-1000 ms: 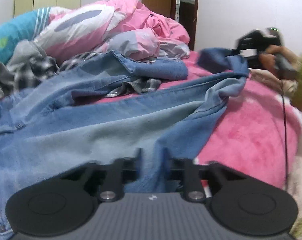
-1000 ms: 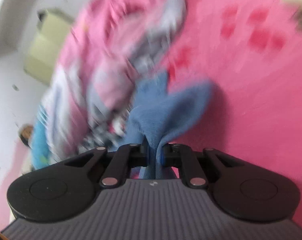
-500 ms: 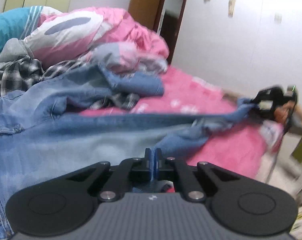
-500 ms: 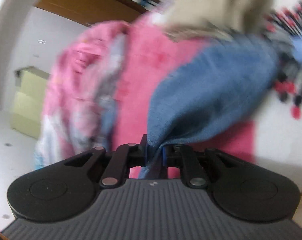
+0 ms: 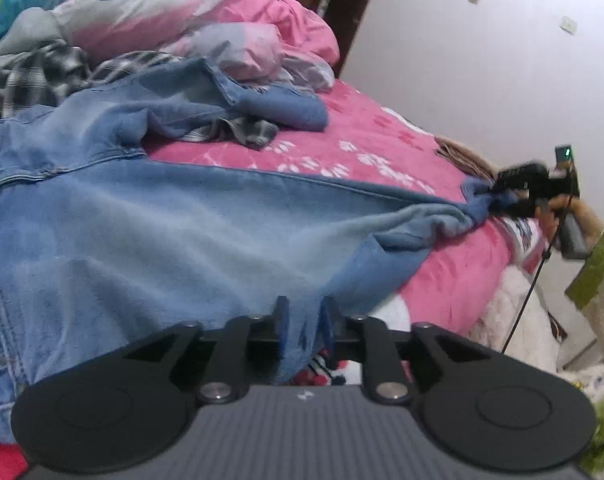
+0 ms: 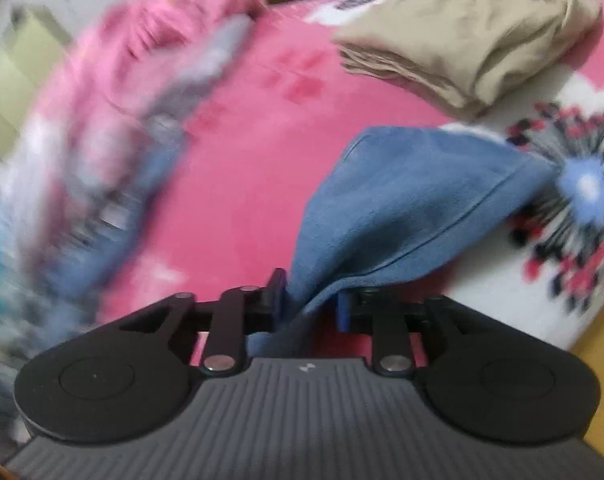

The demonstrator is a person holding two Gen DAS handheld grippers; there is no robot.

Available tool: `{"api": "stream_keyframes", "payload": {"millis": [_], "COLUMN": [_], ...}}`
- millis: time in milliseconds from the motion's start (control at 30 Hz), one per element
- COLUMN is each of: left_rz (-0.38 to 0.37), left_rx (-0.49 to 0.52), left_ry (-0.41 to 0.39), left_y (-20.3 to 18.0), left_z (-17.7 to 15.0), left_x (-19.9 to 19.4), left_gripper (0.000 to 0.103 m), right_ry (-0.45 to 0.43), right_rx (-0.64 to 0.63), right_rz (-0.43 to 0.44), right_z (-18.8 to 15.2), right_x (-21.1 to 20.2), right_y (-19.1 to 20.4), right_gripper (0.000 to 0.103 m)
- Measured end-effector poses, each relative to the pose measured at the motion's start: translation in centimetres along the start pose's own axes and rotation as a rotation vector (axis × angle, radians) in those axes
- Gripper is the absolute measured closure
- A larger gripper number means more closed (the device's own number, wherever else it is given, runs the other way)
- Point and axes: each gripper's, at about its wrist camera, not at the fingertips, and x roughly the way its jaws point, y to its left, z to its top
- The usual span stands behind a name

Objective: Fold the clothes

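both claws just easing apart, faded blue denim jeans loose between left gripper and right gripper; hems may slump and wrinkle on the pink fleece blanket.

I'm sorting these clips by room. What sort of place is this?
Most likely a bedroom. Jeans lie spread over a bed with a pink flowered blanket, a rumpled pink duvet is heaped at its far end, and folded beige clothing sits on the bed.
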Motion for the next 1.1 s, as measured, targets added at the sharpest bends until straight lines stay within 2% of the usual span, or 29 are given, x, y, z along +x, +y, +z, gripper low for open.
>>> {"api": "stream_keyframes", "payload": {"millis": [33,67,133,233,300,400,533,567,600,633,667,700,767,900,933,1000,1100], "left_rz": [0.002,0.005,0.012,0.047,0.118,0.263,0.440,0.484,0.530,0.575,0.620,0.650,0.647,0.687,0.706,0.742,0.738], "left_rx": [-0.001,-0.002,-0.034,-0.127,-0.199,-0.291,-0.345,-0.359,-0.375,-0.391,-0.407,-0.421,-0.434,-0.402,-0.390,-0.381,-0.397], "left_ry": [-0.026,-0.060,-0.105,-0.164,-0.208,-0.230,-0.183,-0.169,-0.151,-0.132,-0.114,-0.103,-0.107,-0.099,-0.101,-0.107,-0.115], "left_y": [0.0,0.1,0.8,2.9,5.1,8.3,11.6,12.4,13.0,13.6,14.2,14.7,15.2,14.6,14.4,14.3,14.7], "left_z": [0.1,0.2,0.7,1.6,2.4,3.3,4.5,4.6,4.3,4.1,3.8,3.5,3.2,3.2,3.2,2.9,2.8], "left_x": [-0.6,-1.3,-2.4,-3.4,-3.7,-3.5,-2.0,-1.6,-1.1,-0.7,-0.3,-0.1,-0.5,-0.3,-0.2,-0.4,-0.7], "left_gripper": [0.052,0.048,0.046,0.047,0.047,0.049,0.052,0.054,0.061,0.081,0.093,0.100,0.100,0.100,0.100,0.100,0.100], "right_ry": [-0.011,-0.023,-0.089,-0.193,-0.251,-0.271,-0.247,-0.232,-0.221,-0.209,-0.203,-0.198,-0.215,-0.374,-0.381,-0.331,-0.241], "right_rx": [-0.009,-0.018,-0.055,-0.087,-0.071,-0.019,-0.131,-0.155,-0.169,-0.183,-0.193,-0.204,-0.231,-0.299,-0.301,-0.307,-0.354], "right_rz": [0.006,0.011,-0.009,-0.070,-0.079,0.011,0.094,0.121,0.141,0.162,0.180,0.199,0.226,0.194,0.206,0.245,0.288], "right_z": [0.1,0.1,0.6,1.6,2.4,3.0,2.4,2.1,1.9,1.6,1.5,1.4,1.1,1.6,1.8,2.1,1.2], "right_x": [-0.3,-0.7,-2.1,-4.3,-5.6,-6.1,-5.3,-4.6,-4.0,-3.5,-3.1,-2.8,-3.4,-5.8,-6.0,-5.1,-2.4], "right_y": [0.0,-0.1,0.2,0.4,0.2,0.8,4.7,6.0,7.0,8.0,8.9,9.8,11.3,13.5,13.8,14.8,17.1], "right_gripper": [0.068,0.064,0.044,0.039,0.039,0.039,0.038,0.038,0.038,0.038,0.038,0.039,0.040,0.040,0.040,0.040,0.040]}}
